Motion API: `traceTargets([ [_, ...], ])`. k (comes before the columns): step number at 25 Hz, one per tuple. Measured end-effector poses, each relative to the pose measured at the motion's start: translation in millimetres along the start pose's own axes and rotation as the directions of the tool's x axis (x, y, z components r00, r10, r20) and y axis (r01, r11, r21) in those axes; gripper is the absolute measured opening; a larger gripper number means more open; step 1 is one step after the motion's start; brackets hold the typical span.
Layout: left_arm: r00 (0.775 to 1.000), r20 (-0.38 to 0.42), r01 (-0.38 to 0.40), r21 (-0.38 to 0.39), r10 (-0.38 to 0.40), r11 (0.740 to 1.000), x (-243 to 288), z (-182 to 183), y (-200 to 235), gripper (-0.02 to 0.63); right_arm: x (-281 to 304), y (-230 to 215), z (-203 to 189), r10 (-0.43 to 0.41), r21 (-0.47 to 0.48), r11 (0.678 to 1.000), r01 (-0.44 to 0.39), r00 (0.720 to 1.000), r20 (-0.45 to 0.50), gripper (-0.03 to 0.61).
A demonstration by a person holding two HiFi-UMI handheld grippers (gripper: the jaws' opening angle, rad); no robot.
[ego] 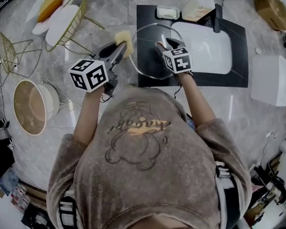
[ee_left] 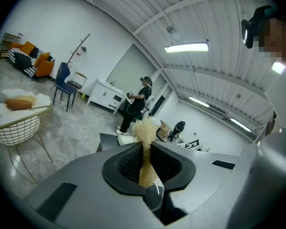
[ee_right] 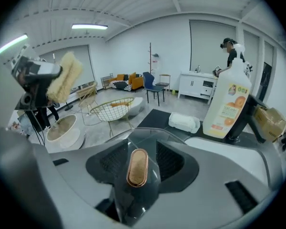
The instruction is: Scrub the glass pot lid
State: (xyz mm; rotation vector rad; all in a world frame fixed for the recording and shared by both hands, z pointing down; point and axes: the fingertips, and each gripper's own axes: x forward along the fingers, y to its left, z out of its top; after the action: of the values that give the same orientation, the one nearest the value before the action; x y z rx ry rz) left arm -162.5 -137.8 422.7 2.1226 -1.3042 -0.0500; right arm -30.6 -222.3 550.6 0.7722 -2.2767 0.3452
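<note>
- While the right gripper (ego: 163,46) is clamping its jaws on the oval knob (ee_right: 137,167) of the glass pot lid (ego: 150,67), the whole lid is hanging from that one small hold. It is sitting just left of the sink (ego: 207,49). Sideways scrubbing pressure could be twisting the knob between the pads, leaving the lid swinging or slipping free.
- The lid is hovering over the black surround (ego: 238,75) on the sink's left side rather than over the basin. A slip here is risking glass striking a hard flat surface and chipping or cracking. I cannot tell whether its rim is already resting there.
- The left gripper (ego: 120,46) is pinching the yellow scrub pad (ego: 124,37) with its jaws closed on the pad's lower part only. The free, fibrous end is standing loose. Hard rubbing may be folding it over or dragging it out of the grip.
- The pad is waiting apart from the glass, on the side of the lid away from the sink. If it is brought in at a poor angle, the hard jaws could be knocking the rim instead of the pad.
- The rim is showing only faintly, so misjudging its edge is a real risk.
- A soap bottle (ego: 198,7) and a soap dish (ego: 167,12) are standing just behind the sink. A wide swing of the lid could be toppling them.
</note>
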Motion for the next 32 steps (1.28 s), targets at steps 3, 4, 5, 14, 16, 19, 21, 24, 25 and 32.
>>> traceTargets([
  [3, 0.999, -0.008, 0.034, 0.025, -0.034, 0.999, 17, 2, -8, 0.051, -25, -7, 22, 0.006, 0.015, 1.000, -0.007, 0.997, 0.074, 0.187],
  [4, 0.999, -0.012, 0.044, 0.035, -0.043, 0.998, 24, 2, -11, 0.051, -35, -10, 27, 0.005, 0.020, 1.000, -0.007, 0.995, 0.096, 0.186],
  [5, 0.998, -0.020, 0.058, 0.048, -0.057, 0.997, 31, 2, -15, 0.051, -45, -14, 29, -0.001, 0.032, 0.999, -0.002, 0.993, 0.117, 0.184],
  [14, 0.977, -0.097, 0.204, 0.163, -0.190, 0.965, 81, -8, -66, 0.052, -170, -39, 32, -0.139, 0.320, 0.947, -0.005, 0.894, 0.426, 0.167],
  [16, 0.976, -0.094, 0.211, 0.225, -0.194, 0.951, 86, -6, -75, 0.051, -190, -43, 32, -0.178, 0.335, 0.942, 0.007, 0.858, 0.481, 0.154],
  [19, 0.981, -0.040, 0.193, 0.331, -0.190, 0.924, 87, 1, -84, 0.052, -204, -39, 31, -0.201, 0.299, 0.953, 0.042, 0.826, 0.527, 0.127],
  [21, 0.983, 0.017, 0.159, 0.395, -0.180, 0.905, 87, 5, -85, 0.052, -202, -37, 28, -0.212, 0.260, 0.962, 0.080, 0.818, 0.534, 0.102],
  [24, 0.982, 0.092, 0.108, 0.437, -0.164, 0.893, 85, 5, -80, 0.052, -195, -38, 24, -0.241, 0.249, 0.961, 0.119, 0.801, 0.548, 0.053],
  [25, 0.981, 0.110, 0.095, 0.437, -0.158, 0.894, 85, 3, -77, 0.052, -193, -39, 22, -0.252, 0.255, 0.959, 0.126, 0.794, 0.554, 0.041],
  [32, 0.981, 0.166, 0.016, 0.430, -0.097, 0.903, 77, -10, -54, 0.052, -171, -42, 5, -0.282, 0.290, 0.947, 0.138, 0.789, 0.546, 0.002],
])
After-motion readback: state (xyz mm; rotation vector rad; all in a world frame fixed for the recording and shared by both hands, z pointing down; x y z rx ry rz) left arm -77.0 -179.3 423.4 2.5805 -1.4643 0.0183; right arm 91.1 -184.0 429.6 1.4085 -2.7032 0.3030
